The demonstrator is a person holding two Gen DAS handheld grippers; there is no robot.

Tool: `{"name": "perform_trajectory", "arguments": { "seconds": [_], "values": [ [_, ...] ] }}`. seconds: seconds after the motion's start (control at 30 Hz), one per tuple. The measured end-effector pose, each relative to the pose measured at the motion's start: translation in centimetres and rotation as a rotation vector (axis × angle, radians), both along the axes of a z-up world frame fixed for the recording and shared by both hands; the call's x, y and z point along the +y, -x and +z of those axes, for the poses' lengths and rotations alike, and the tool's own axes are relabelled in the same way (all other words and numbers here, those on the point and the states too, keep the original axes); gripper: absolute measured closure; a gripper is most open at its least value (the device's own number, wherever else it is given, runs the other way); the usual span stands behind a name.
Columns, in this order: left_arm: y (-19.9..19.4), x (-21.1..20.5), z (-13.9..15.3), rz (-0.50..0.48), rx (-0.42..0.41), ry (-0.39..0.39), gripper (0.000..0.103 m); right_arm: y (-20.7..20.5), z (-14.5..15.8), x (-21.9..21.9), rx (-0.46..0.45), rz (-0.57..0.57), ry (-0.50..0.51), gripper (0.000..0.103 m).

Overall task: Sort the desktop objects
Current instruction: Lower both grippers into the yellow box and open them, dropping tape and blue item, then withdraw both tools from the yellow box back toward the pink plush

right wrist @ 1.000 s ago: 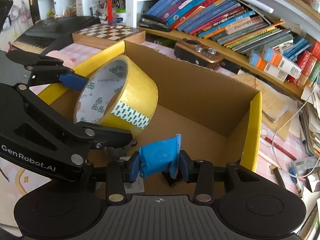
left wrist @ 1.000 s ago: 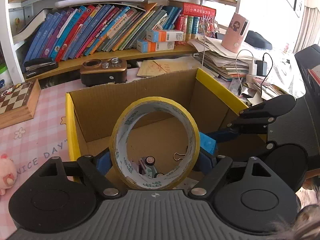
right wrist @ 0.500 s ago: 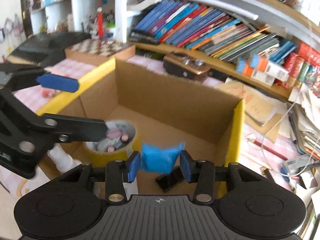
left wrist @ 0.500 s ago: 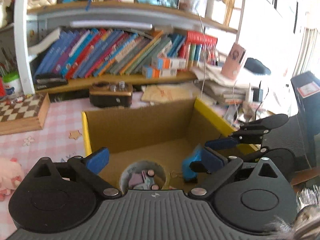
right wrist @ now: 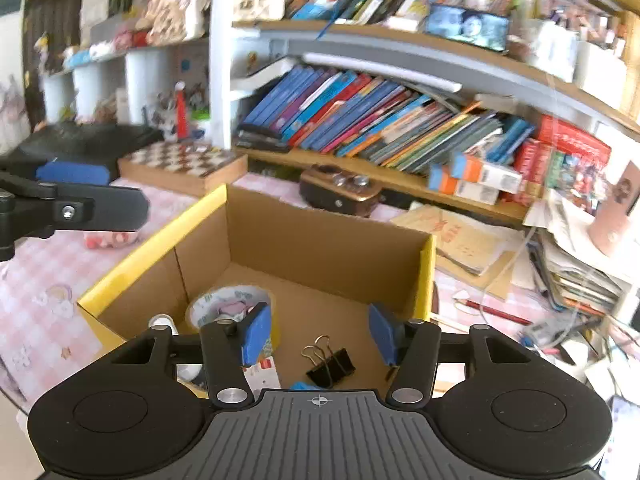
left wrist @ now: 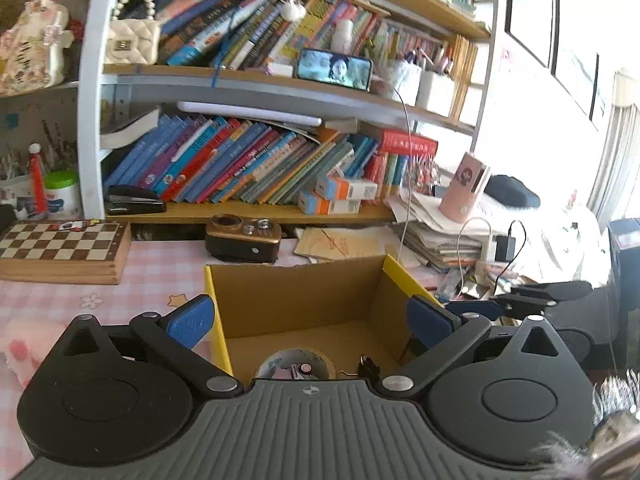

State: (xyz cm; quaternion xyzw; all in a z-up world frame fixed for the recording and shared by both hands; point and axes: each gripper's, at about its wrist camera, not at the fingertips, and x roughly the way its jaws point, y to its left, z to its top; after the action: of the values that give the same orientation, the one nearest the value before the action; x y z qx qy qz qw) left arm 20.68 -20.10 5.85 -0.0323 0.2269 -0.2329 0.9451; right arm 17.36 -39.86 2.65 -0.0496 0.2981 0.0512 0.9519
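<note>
An open cardboard box with yellow flaps stands on the pink checked desk. A yellow tape roll lies flat on its floor, also in the right wrist view, with small items inside its ring. A black binder clip and a blue packet edge lie on the box floor too. My left gripper is open and empty above the box. My right gripper is open and empty above the box floor.
A chessboard and a brown radio sit behind the box. Bookshelves fill the back. Stacked papers, cables and a pink cup crowd the right. A pink plush lies at the left.
My left gripper let go of the tape roll, which now lies in the box. My right gripper let go of the blue packet. Both grippers rose and opened.
</note>
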Motion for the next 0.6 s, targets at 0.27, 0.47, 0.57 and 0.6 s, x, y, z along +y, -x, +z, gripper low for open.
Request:
{"name": "perform_trajectory", "arguments": {
  "seconds": [0.27, 0.47, 0.57, 0.6],
  "values": [
    [2.9, 3.1, -0.4, 0.029, 0.016, 0.057, 0.000, 3.7, 0.5, -0.3, -0.058, -0.155, -0.084, 0.047],
    [5.2, 6.0, -1.0, 0.039, 0.043, 0.073, 0.000, 6.5, -0.1, 1.0, -0.059, -0.266, -0.130, 0.047],
    [6.3, 7.6, -1.4, 0.036, 0.059, 0.073, 0.000, 8.0, -0.5, 1.9, -0.056, -0.318, -0.147, 0.046],
    [6.6, 8.0, -1.6, 0.036, 0.064, 0.072, 0.000, 8.4, -0.7, 2.2, -0.054, -0.331, -0.152, 0.045]
  ]
}}
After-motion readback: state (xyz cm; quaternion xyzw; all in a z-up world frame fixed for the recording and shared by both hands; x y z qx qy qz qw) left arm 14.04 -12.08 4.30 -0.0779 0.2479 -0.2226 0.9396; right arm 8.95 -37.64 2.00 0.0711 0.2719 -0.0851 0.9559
